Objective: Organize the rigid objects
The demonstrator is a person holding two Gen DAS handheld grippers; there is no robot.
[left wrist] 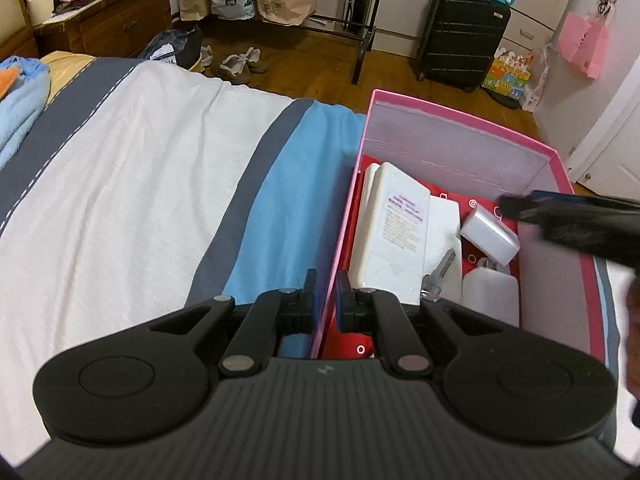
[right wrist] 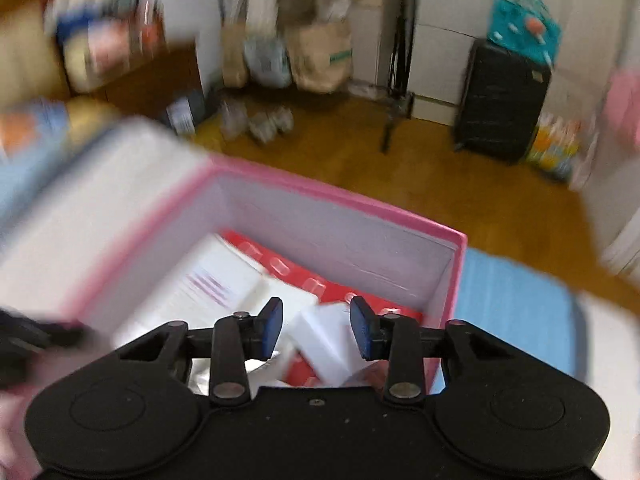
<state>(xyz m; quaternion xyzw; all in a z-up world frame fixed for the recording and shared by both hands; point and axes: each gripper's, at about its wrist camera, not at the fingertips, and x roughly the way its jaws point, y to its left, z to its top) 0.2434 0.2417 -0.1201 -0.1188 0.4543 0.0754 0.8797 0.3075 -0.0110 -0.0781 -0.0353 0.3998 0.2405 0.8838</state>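
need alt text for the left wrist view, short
The left hand-held gripper is clamped on the near wall of a pink box sitting on a striped bed. Inside lie a white power bank, a white charger and a key; the right hand-held gripper reaches in from the right.

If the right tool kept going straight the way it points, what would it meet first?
Most likely the small white block lying in the pink box, straight beyond the right tool, whose open jaws frame it. The picture is blurred, so depth is uncertain.
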